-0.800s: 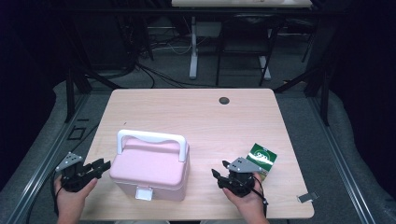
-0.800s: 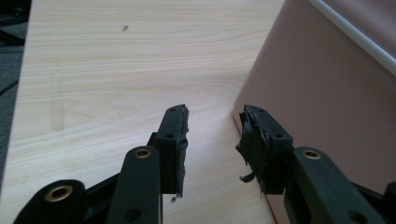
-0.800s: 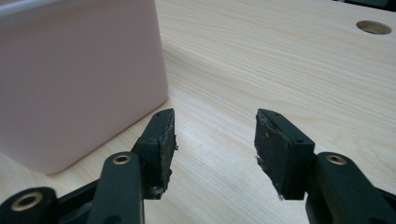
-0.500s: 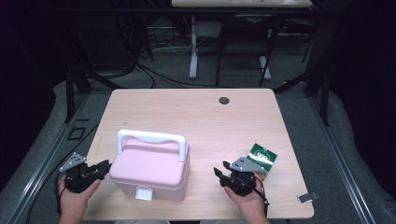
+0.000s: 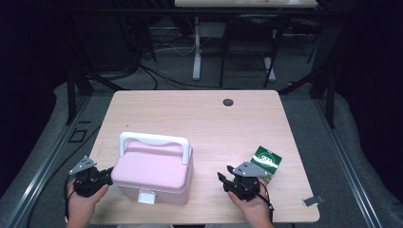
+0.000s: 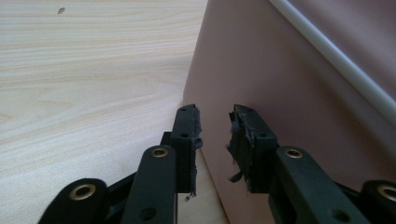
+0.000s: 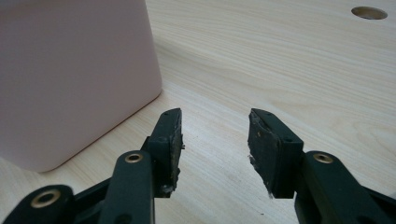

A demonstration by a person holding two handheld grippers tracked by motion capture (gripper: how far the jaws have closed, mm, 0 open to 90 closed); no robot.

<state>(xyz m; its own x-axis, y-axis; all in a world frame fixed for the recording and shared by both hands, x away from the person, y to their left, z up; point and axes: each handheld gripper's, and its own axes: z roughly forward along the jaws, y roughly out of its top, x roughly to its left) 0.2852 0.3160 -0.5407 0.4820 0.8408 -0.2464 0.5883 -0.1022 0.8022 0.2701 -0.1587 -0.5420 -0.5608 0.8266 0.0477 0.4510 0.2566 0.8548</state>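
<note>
A: Pink box (image 5: 153, 172) with a white handle (image 5: 154, 141) sits at the near left part of the table (image 5: 199, 114). Left gripper (image 5: 102, 176) is at the box's left end; right gripper (image 5: 227, 179) lies off to the box's right, with bare table between.

B: And from the left gripper's own camera?

A: Its jaws are spread, nothing between them. The box (image 6: 299, 84) wall fills the right half of that view, just past the jaw tips. The left-hand jaw lines up with the box's corner edge, the right-hand one sits in front of the wall. Whether either tip touches the wall I cannot tell.

B: The right gripper?

A: Jaws also spread, gap wide, only bare table (image 7: 289, 70) seen through it. The box (image 7: 74, 79) stands to the left of the jaws in that view, its rounded lower corner near the left-hand jaw but apart from it.

B: Anything else on the table?

A: A green packet (image 5: 266, 160) just beyond the right gripper, near the table's right edge, and a round hole (image 5: 228, 102) toward the far side. A person's hands hold both grippers at the near edge.
</note>
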